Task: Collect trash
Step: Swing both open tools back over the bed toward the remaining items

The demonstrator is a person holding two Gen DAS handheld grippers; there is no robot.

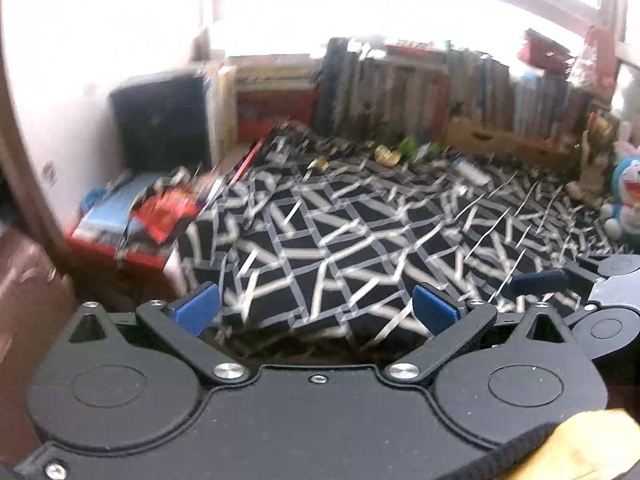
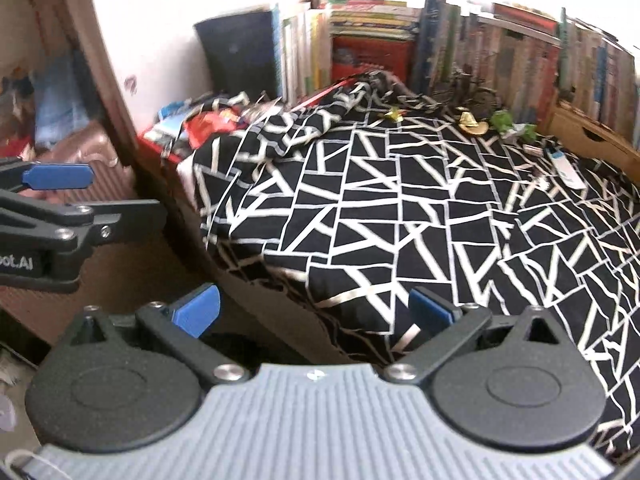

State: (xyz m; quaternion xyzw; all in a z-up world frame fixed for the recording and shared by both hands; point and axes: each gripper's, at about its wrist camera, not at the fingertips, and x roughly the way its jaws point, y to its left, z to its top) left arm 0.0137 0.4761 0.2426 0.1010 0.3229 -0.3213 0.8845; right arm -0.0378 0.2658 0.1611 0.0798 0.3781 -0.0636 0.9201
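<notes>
A bed with a black-and-white patterned cover point(image 1: 340, 240) point(image 2: 400, 208) fills both views. Near its far edge lie a gold wrapper point(image 1: 387, 155) point(image 2: 472, 123), a green wrapper point(image 1: 410, 146) point(image 2: 504, 120), a small yellow scrap point(image 1: 320, 163) point(image 2: 394, 114) and a white tube-like item point(image 1: 472, 170) point(image 2: 566, 168). Red snack packets point(image 1: 168, 208) point(image 2: 208, 124) lie on a pile left of the bed. My left gripper point(image 1: 316, 310) hangs open over the bed's near edge, holding nothing. My right gripper point(image 2: 314, 309) is open and empty too, just to its right.
A row of books point(image 2: 500, 48) lines the wall behind the bed, with a cardboard box point(image 1: 500, 140) in front of it. A blue cartoon plush point(image 1: 628, 200) sits at the right. A pink suitcase point(image 2: 92, 156) and a dark box point(image 1: 160, 120) stand at the left.
</notes>
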